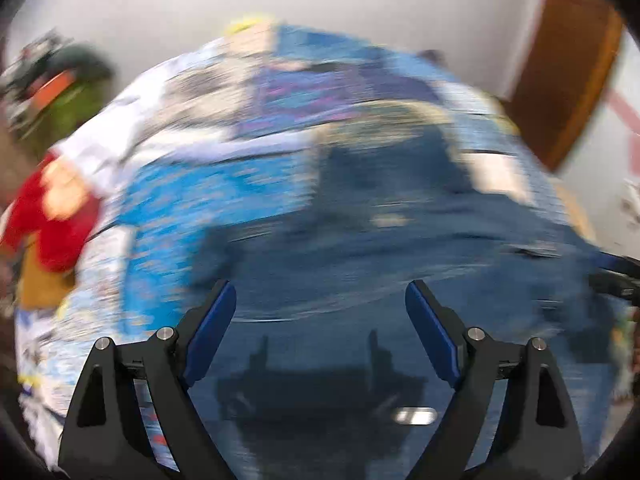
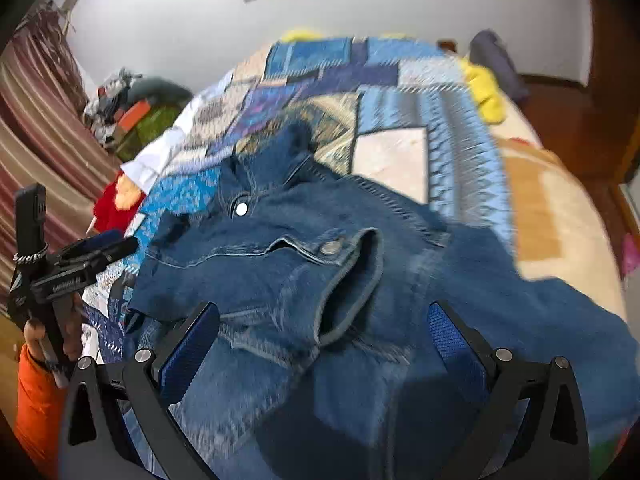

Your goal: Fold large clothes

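Right wrist view: denim jacket point(image 2: 304, 264) lay part-folded on bed point(image 2: 560, 216); right tool point(image 2: 324, 344) and left tool point(image 1: 320, 320) both spread, empty. Next likely: pinch cuff, fold sleeve inward.

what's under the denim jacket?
The denim jacket lies on a patchwork quilt covering the bed. Whatever sits directly beneath the denim is hidden.
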Demonstrator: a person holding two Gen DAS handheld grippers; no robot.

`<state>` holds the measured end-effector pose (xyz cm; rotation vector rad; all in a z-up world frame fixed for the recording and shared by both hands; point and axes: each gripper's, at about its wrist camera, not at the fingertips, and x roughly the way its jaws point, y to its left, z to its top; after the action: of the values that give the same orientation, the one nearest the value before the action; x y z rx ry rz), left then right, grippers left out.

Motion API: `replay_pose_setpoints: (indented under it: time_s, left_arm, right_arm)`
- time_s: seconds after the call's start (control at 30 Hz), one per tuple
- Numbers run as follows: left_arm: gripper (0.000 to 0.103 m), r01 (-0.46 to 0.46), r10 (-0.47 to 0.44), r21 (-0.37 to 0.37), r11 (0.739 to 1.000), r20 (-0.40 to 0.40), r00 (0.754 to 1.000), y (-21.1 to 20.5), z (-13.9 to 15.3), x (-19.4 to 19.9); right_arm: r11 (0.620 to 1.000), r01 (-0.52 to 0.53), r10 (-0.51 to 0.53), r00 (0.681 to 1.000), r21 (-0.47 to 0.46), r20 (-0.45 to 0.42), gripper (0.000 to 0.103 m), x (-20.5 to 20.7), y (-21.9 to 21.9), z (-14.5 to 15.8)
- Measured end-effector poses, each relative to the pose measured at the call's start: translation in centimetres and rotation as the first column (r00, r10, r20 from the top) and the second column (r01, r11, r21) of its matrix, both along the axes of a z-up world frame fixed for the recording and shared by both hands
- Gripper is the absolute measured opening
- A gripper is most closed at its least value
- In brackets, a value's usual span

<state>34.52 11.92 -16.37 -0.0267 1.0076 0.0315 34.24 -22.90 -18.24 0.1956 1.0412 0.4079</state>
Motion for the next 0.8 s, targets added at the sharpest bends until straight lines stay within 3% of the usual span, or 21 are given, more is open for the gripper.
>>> replay_pose_setpoints:
  time_s: [0.1,0.2,0.23,0.3,0.43,0.6,0.7,0.8]
  left_arm:
    - [0.086,-0.128,0.129,0.013,0.992,-0.062,0.99,6.1,-2.7,1.5]
    - [0.086,-0.206,0.205,0.002,0.979,-0.09,0.975,9.9,-4.9,2.6]
    - [0.086,-0.218,0.217,0.005,0.976,-0.098,0.971,10.6,-5.6,3.0]
    - [0.086,-0.237,0.239,0.03,0.971,-0.111,0.965,11.5,-6.7,3.5]
    - [0.086,-0.222,0.236,0.13,0.966,-0.108,0.966,11.1,-8.2,4.7]
    - [0.087,-0.222,0.252,0.25,0.942,-0.094,0.963,10.4,-9.2,5.4]
    - [0.09,-0.229,0.263,0.276,0.934,-0.091,0.961,10.6,-9.7,5.5]
    - [0.096,-0.223,0.263,0.309,0.925,-0.094,0.96,10.5,-10.4,5.7]
  right_arm:
    - [1.0,-0.012,0.011,0.997,-0.011,-0.074,0.097,3.1,1.6,-2.1]
    - [1.0,-0.015,0.012,0.99,-0.027,-0.14,0.077,6.2,2.4,-4.2]
    - [1.0,-0.009,0.005,0.987,-0.028,-0.161,0.068,7.1,2.5,-4.9]
    - [1.0,0.013,-0.016,0.98,-0.016,-0.196,0.06,8.2,2.5,-6.2]
    - [1.0,-0.018,0.015,0.987,-0.018,-0.163,0.039,8.3,3.3,-6.0]
    - [0.998,-0.055,0.054,0.997,-0.022,-0.057,0.033,7.2,3.4,-2.8]
    - [0.991,-0.079,0.082,0.996,-0.108,0.022,0.033,5.9,3.6,-0.7]
    - [0.979,-0.089,0.095,0.995,-0.181,0.029,0.033,5.5,3.3,-0.9]
